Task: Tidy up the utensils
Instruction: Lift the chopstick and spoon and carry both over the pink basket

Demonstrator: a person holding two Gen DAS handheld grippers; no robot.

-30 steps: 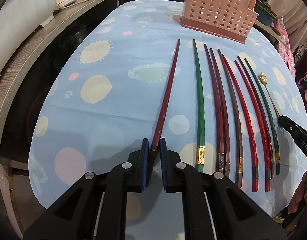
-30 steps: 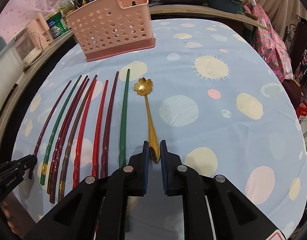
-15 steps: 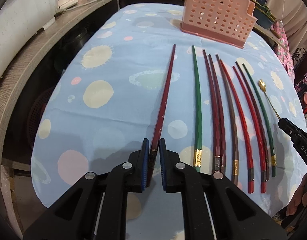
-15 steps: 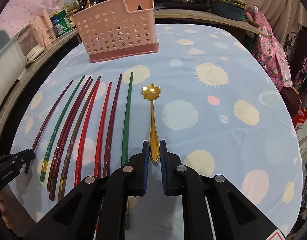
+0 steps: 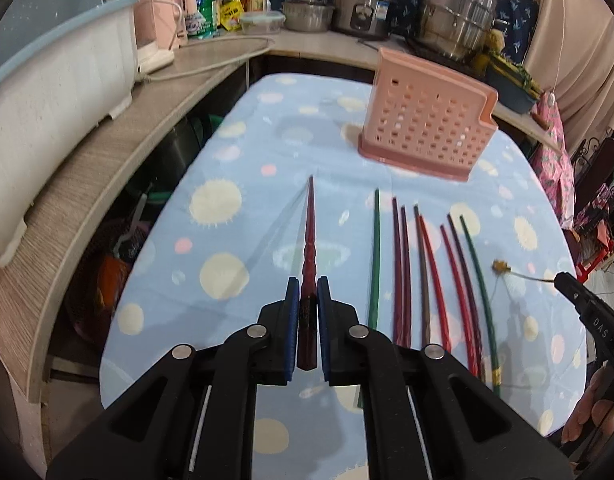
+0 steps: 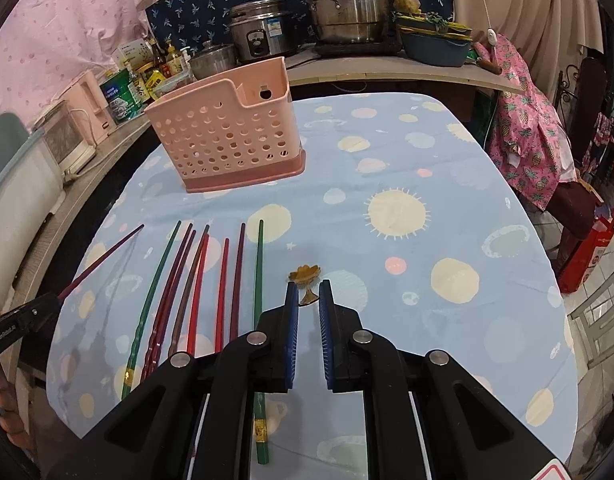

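Observation:
My left gripper (image 5: pixel 307 292) is shut on a dark red chopstick (image 5: pixel 309 232) and holds it lifted above the table, tip pointing forward. My right gripper (image 6: pixel 307 296) is shut on a gold flower-headed spoon (image 6: pixel 306 276) and holds it raised, its bowl just ahead of the fingertips. Several red, green and brown chopsticks (image 5: pixel 423 264) lie side by side on the blue tablecloth (image 5: pixel 243 208); they also show in the right wrist view (image 6: pixel 203 280). A pink perforated utensil basket (image 5: pixel 425 132) stands at the far side, also in the right wrist view (image 6: pixel 227 136).
A wooden counter (image 5: pixel 87 184) with a white tub (image 5: pixel 51 76) runs along the left. Pots and a rice cooker (image 6: pixel 259 36) stand on the counter behind the basket. Bottles and a pink kettle (image 6: pixel 87 108) crowd the back left. Pink cloth (image 6: pixel 531 128) hangs at right.
Both grippers have lifted off the table and tilted up: the left carries the dark red chopstick, the right carries the gold spoon. The other chopsticks have not moved.

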